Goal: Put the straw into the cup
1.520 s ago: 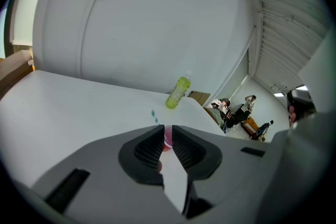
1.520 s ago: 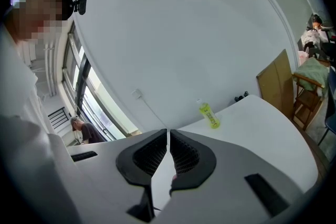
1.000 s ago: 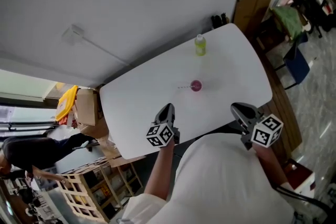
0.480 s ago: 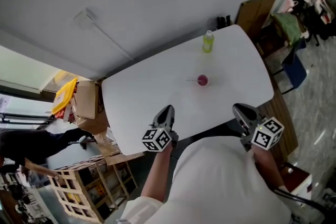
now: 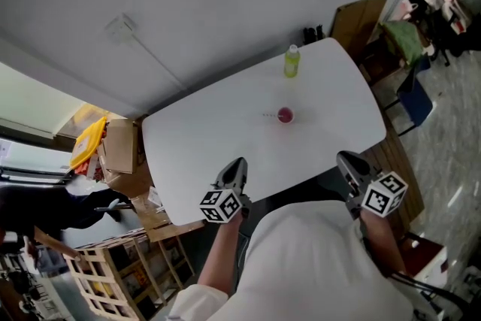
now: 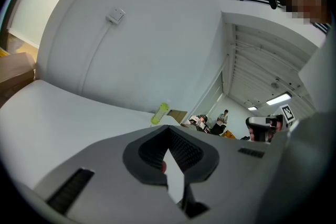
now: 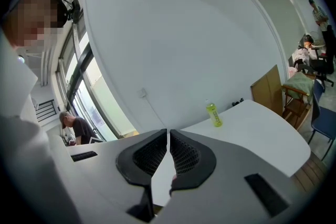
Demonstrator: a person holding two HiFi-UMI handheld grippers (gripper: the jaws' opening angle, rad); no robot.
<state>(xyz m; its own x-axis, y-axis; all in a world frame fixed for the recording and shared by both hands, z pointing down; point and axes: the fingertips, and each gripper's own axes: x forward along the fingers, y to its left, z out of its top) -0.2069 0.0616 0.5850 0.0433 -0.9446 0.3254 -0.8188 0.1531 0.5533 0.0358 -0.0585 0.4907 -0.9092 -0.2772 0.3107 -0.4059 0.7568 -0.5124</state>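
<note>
A small pink cup (image 5: pixel 285 115) stands near the middle of the white table (image 5: pixel 203 139). A thin straw (image 5: pixel 268 115) lies on the table just left of it. My left gripper (image 5: pixel 235 168) hovers over the table's near edge, shut and holding nothing, well short of the cup. My right gripper (image 5: pixel 349 164) hangs off the near right edge, also shut and holding nothing. In the left gripper view the jaws (image 6: pixel 169 129) meet at their tips, and a sliver of pink shows below them. In the right gripper view the jaws (image 7: pixel 168 132) likewise touch.
A green bottle (image 5: pixel 291 62) stands at the table's far side, also in the right gripper view (image 7: pixel 212 114). Cardboard boxes (image 5: pixel 120 150) and a wooden crate (image 5: pixel 113 278) sit left of the table. A brown board (image 5: pixel 359 17) and a chair with clothes (image 5: pixel 409 41) are at the right.
The head view has shifted a little, so the table sits slightly differently in the frame. Both grippers stay shut at the near edge; the cup, straw and bottle have not moved.
</note>
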